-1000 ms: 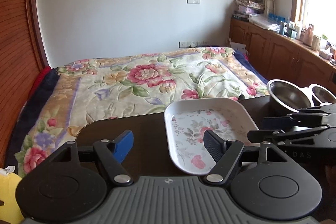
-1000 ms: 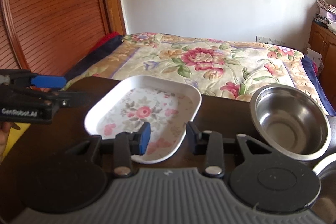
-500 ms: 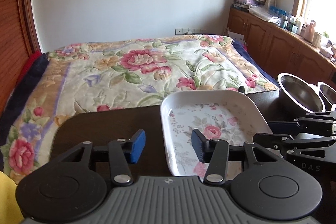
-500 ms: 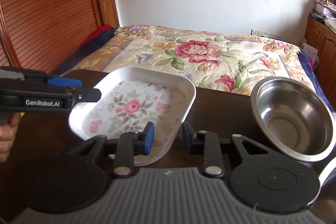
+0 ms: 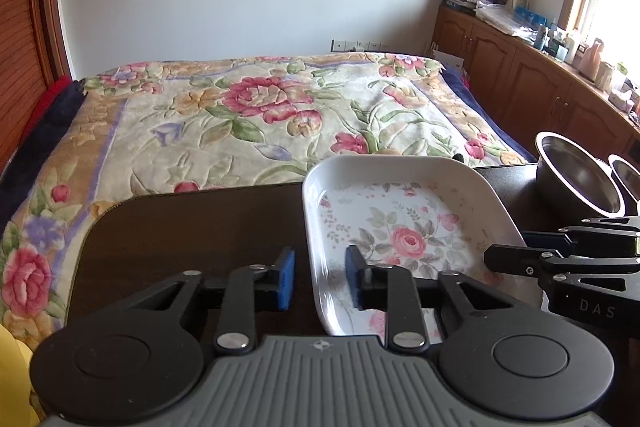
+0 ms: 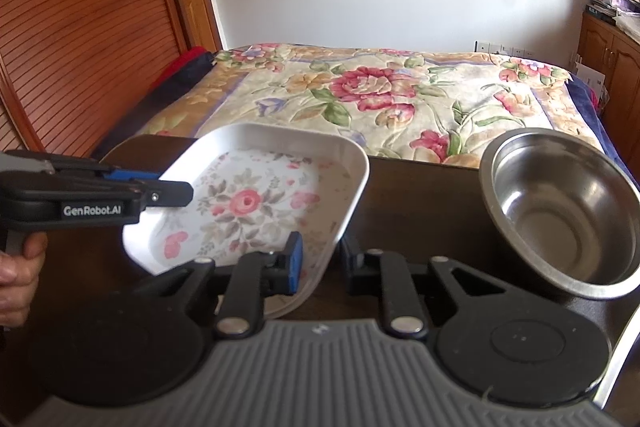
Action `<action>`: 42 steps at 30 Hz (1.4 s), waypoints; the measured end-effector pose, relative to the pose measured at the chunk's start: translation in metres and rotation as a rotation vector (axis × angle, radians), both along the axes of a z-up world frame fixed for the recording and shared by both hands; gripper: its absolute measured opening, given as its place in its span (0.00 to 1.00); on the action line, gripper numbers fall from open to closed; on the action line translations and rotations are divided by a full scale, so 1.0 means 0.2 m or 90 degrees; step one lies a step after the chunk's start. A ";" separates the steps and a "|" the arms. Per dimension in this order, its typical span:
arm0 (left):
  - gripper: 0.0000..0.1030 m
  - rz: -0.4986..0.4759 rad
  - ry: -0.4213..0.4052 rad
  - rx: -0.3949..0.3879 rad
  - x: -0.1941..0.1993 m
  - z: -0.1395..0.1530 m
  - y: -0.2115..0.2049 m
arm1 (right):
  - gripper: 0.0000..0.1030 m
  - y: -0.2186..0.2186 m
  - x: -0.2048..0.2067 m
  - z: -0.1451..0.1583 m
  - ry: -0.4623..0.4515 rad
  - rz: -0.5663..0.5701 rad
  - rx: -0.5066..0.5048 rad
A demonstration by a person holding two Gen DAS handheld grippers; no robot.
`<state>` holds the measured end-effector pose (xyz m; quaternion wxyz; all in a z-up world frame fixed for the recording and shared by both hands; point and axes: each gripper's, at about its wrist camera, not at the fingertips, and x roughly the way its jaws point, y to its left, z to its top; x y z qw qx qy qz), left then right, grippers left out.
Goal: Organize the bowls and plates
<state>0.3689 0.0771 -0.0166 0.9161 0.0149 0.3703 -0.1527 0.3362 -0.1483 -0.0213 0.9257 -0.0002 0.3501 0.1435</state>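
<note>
A white rectangular plate (image 5: 408,223) with a rose print lies on the dark table (image 5: 192,227). My left gripper (image 5: 320,279) straddles its left rim; the blue pads stand a little off the rim on both sides, so it is open. In the right wrist view the plate (image 6: 248,203) shows its right rim between the fingers of my right gripper (image 6: 322,263), which looks shut on that rim. A steel bowl (image 6: 560,211) sits to the right of the plate. A second steel bowl (image 5: 628,179) stands just beyond the first bowl (image 5: 576,179).
A bed (image 5: 280,107) with a floral cover lies right behind the table's far edge. Wooden cabinets (image 5: 540,87) run along the right wall, under a window. A hand (image 6: 16,279) holds the left gripper (image 6: 176,193). Bare table lies left of the plate.
Both grippers have narrowed around opposite rims of the plate. The left one moved in from the left until its fingers straddled the rim. The plate's right side looks slightly raised.
</note>
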 end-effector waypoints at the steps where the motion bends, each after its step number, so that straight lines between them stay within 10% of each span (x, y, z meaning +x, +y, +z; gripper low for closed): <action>1: 0.22 -0.001 0.001 -0.004 0.00 -0.01 0.00 | 0.21 0.00 0.00 0.00 -0.001 0.001 0.000; 42: 0.16 0.013 -0.061 0.008 -0.46 0.25 0.00 | 0.13 -0.18 -0.24 0.15 -0.035 0.043 0.072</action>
